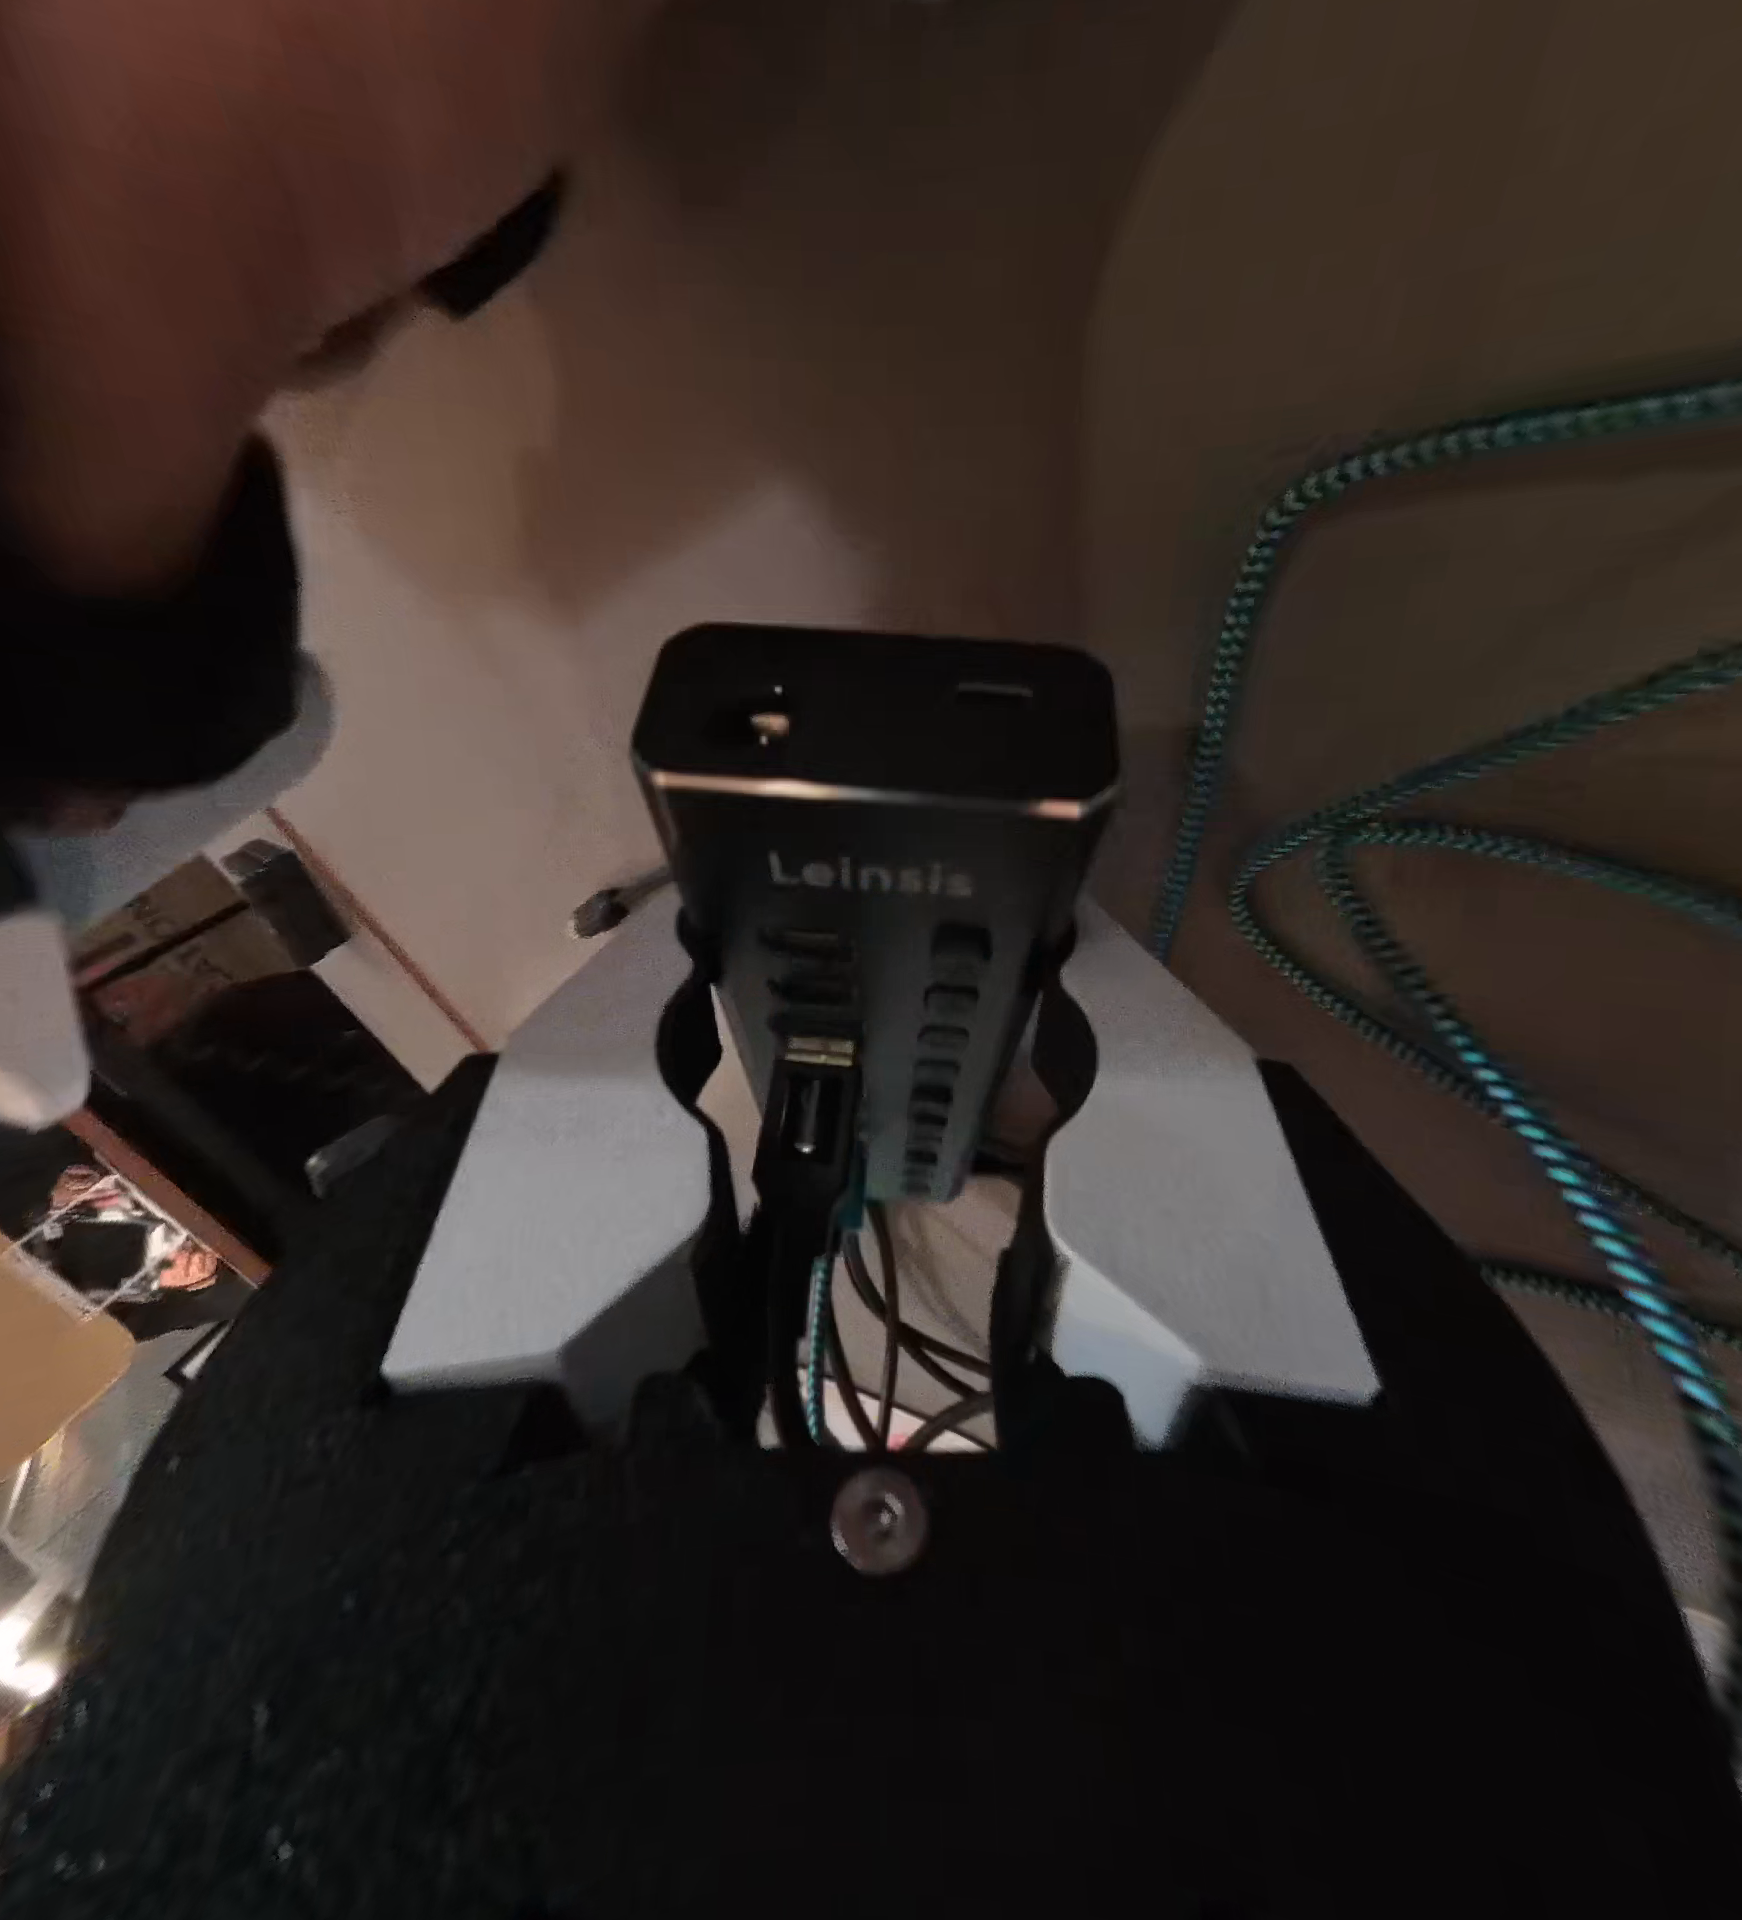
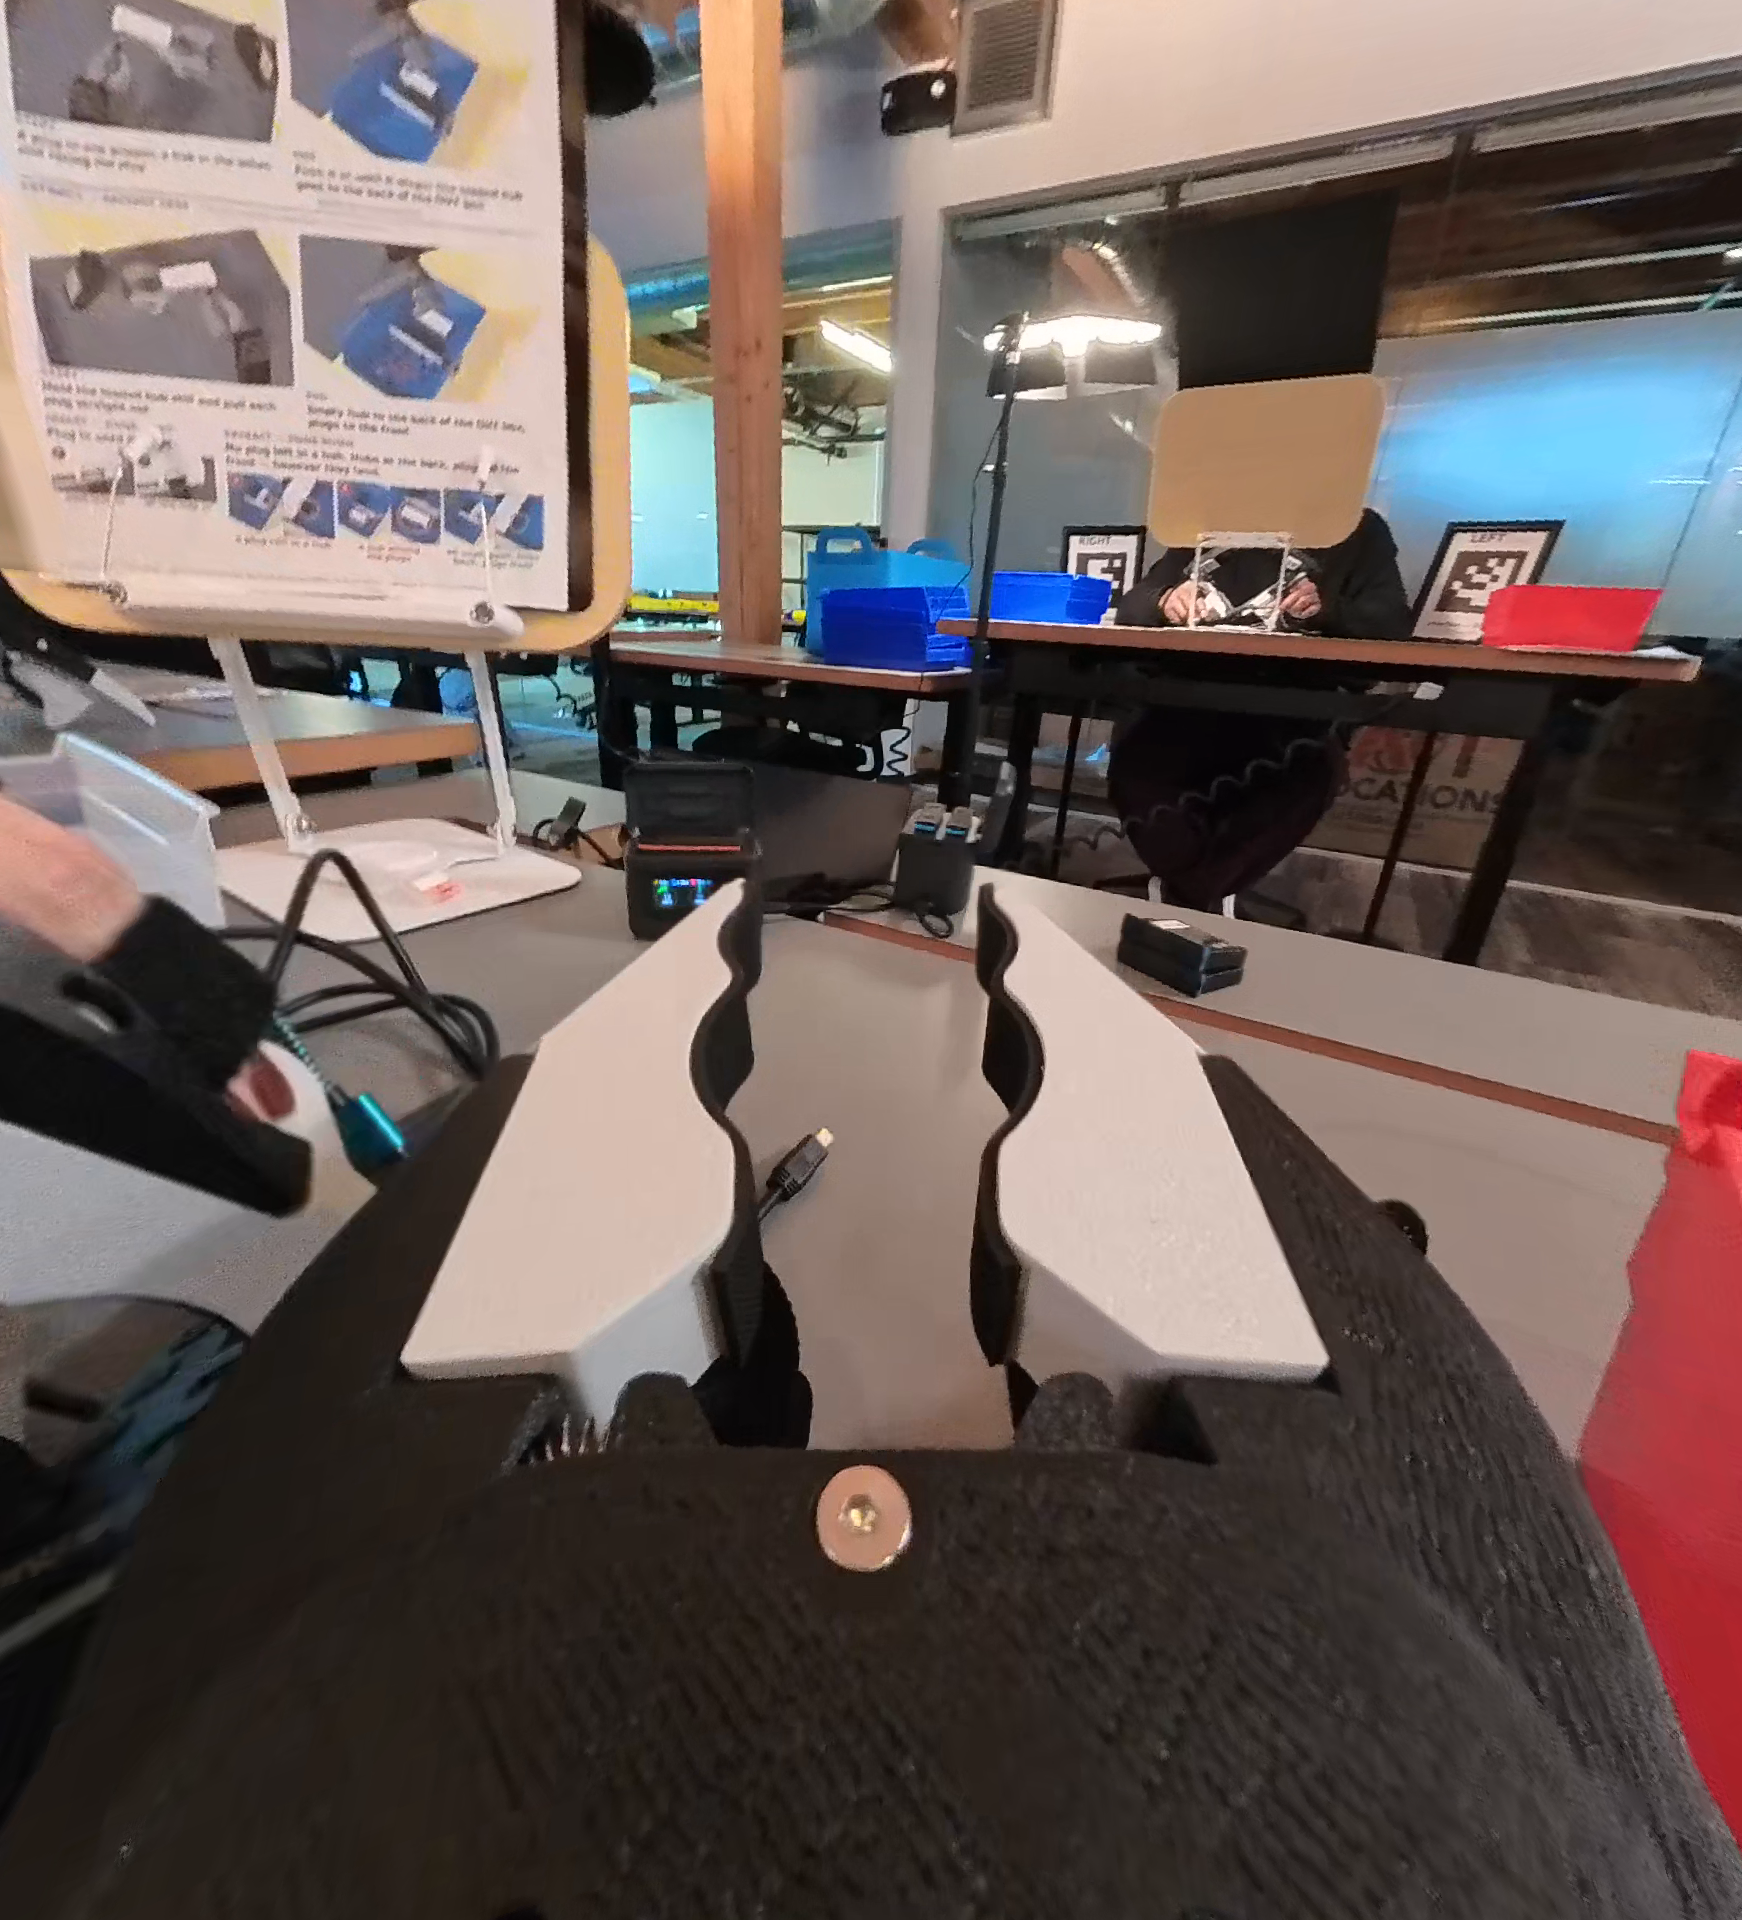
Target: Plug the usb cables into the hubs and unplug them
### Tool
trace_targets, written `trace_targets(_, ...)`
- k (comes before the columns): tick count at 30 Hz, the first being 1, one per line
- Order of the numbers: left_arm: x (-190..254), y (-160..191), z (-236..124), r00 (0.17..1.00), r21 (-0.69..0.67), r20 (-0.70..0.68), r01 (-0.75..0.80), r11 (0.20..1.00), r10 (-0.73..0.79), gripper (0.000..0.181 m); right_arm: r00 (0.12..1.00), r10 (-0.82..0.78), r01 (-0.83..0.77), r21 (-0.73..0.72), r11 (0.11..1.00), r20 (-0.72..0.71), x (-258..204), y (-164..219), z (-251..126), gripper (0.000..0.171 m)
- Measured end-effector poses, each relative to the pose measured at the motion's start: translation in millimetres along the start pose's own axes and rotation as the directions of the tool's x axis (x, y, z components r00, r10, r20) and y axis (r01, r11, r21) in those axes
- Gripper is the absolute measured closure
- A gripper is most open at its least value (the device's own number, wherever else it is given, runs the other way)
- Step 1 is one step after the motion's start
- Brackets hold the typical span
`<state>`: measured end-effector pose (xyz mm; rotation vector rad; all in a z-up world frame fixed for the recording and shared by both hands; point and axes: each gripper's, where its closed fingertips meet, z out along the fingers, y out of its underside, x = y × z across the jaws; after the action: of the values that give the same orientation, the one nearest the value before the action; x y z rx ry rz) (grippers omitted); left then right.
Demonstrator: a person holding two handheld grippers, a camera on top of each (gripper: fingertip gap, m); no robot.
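Left tongs (image 1: 872, 1023) clenched on dark hub (image 1: 877, 831); right tongs (image 2: 862, 997) parted, empty, above loose plug (image 2: 802, 1158).

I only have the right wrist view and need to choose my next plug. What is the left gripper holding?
Observer: The left gripper is shut on a dark grey metal rectangular hub, clamping its long sides.
Operator: Is anything plugged into it?
Observer: Yes. One plug sits in a port of the left column, and a teal braided cable runs down from it.
Operator: And the hub's end face?
Observer: Its round socket and small slot both look empty.
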<state>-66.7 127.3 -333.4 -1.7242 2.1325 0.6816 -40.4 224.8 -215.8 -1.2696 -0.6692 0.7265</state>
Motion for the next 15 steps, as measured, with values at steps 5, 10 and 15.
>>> trace_targets(5, -2.1, -5.2, 9.4, 0.987, 0.041, -0.089, 0.135, 0.990, -0.131, 0.122, 0.996, -0.088, 0.088, -0.040, 0.995, 0.006, -3.1, 6.0, 1.6, 0.131)
trace_targets(10, -32.6, -3.7, -45.1, 0.850, 0.284, -0.123, 0.525, 0.802, -0.512, 0.068, 0.983, -0.183, 0.182, -0.074, 0.980, -0.003, -3.8, 8.5, -0.6, 0.131)
trace_targets(15, -68.5, 40.6, -118.2, 0.478, 0.584, -0.158, 0.751, 0.309, -0.864, 0.079, 0.972, -0.217, 0.225, -0.101, 0.969, 0.088, -19.9, 8.6, 0.5, 0.129)
